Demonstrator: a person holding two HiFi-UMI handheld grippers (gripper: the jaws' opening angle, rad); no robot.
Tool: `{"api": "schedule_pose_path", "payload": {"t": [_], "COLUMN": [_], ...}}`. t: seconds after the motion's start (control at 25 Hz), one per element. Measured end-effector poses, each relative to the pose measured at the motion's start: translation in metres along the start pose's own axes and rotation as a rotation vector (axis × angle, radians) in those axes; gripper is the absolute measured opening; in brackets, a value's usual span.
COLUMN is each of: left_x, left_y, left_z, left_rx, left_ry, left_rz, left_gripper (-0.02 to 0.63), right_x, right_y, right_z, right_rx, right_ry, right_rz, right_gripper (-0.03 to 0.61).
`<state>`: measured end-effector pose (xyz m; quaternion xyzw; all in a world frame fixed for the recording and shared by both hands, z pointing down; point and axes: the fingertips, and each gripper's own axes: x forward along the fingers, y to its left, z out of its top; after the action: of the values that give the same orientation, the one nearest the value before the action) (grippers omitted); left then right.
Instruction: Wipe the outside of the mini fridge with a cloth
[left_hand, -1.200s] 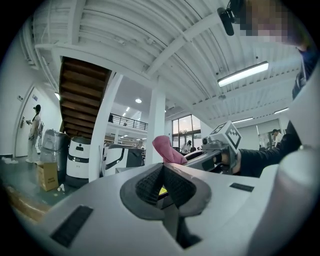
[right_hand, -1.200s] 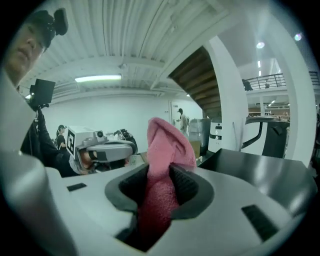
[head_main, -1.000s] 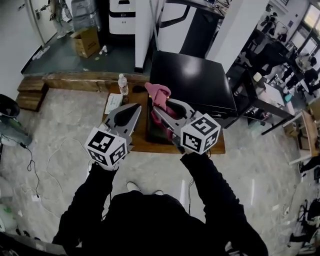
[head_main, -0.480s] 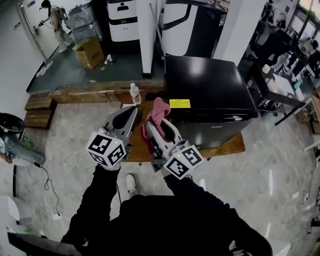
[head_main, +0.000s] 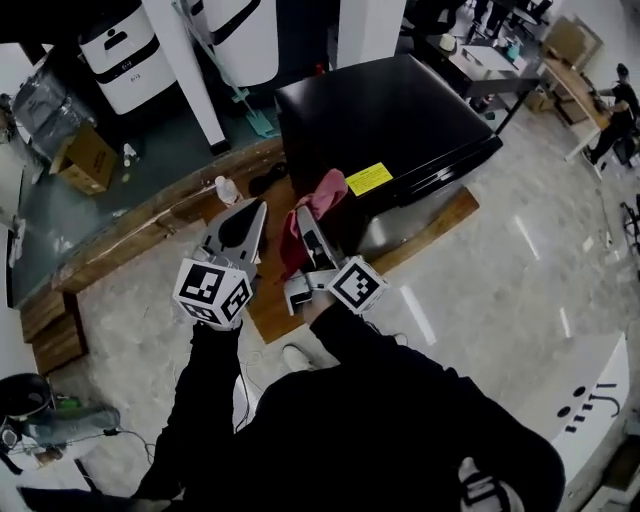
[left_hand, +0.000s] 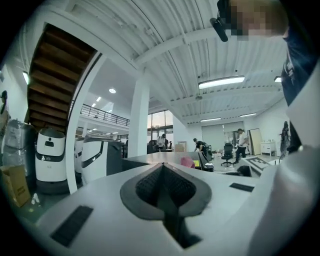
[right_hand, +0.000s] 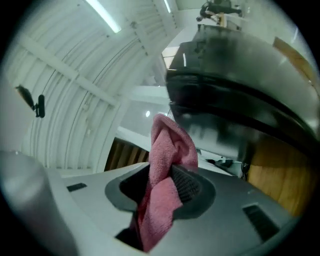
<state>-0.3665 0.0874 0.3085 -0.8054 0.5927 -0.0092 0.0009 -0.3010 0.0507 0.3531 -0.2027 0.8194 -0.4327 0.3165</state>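
Observation:
The black mini fridge (head_main: 390, 120) stands on a wooden platform (head_main: 268, 312) and has a yellow sticker (head_main: 368, 178) near its front corner. My right gripper (head_main: 303, 214) is shut on a pink cloth (head_main: 320, 198), held close to the fridge's near corner; I cannot tell if the cloth touches it. In the right gripper view the cloth (right_hand: 167, 165) sticks up between the jaws, with the fridge (right_hand: 235, 75) just ahead. My left gripper (head_main: 254, 208) is held to the left of the cloth. Its jaws (left_hand: 162, 172) are shut with nothing between them.
A water bottle (head_main: 227, 190) stands on the platform left of the grippers. Behind are a wooden ledge (head_main: 130, 235), a cardboard box (head_main: 88, 158) and white machines (head_main: 118, 62). Tables and people are at the far right (head_main: 610, 110). Cables lie on the floor (head_main: 240, 385).
The head view has swung, so the fridge now lies at a slant. My right gripper with the cloth has drawn closer to the fridge's corner. The left gripper stays beside it.

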Motion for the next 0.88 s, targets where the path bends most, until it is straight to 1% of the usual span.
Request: {"api": "schedule_pose_path", "payload": {"t": [0.04,0.12,0.16,0.2,0.32,0.36,0.48,0.6,0.76,0.88], "left_x": [0.005,0.014,0.019,0.023,0.036,0.041,0.055,0.066,0.073,0.077], "left_y": [0.003,0.005,0.005,0.004,0.004,0.004,0.004,0.0,-0.008,-0.007], "left_z": [-0.002,-0.008,-0.011,-0.015,-0.029,-0.033,-0.046,-0.06,-0.08,-0.1], "left_rx": [0.002,0.0,-0.002,-0.006,-0.009,-0.01,-0.011,0.0,-0.009,-0.003], "left_ry": [0.006,0.019,0.027,0.037,0.067,0.076,0.102,0.124,0.089,0.089], "left_rz": [-0.026,-0.076,-0.099,-0.119,-0.155,-0.162,-0.182,-0.216,-0.26,-0.289], "left_gripper": [0.005,0.005,0.005,0.005,0.005,0.005,0.005,0.005,0.005,0.005], "right_x": [0.0,-0.01,-0.013,-0.014,-0.007,-0.006,-0.011,-0.012,-0.016,-0.02], "right_y": [-0.014,-0.048,-0.06,-0.066,-0.073,-0.078,-0.094,-0.103,-0.121,-0.145], "right_z": [0.002,0.002,0.005,0.009,0.025,0.028,0.027,0.025,0.019,0.008], "right_rx": [0.029,0.124,0.167,0.198,0.262,0.279,0.324,0.353,0.365,0.377], "right_ry": [-0.033,-0.101,-0.139,-0.177,-0.265,-0.277,-0.291,-0.306,-0.308,-0.313], "right_rz": [-0.05,-0.198,-0.242,-0.249,-0.183,-0.183,-0.234,-0.236,-0.248,-0.293], "right_gripper": [0.124,0.121,0.121,0.121,0.118,0.12,0.12,0.12,0.12,0.119]}}
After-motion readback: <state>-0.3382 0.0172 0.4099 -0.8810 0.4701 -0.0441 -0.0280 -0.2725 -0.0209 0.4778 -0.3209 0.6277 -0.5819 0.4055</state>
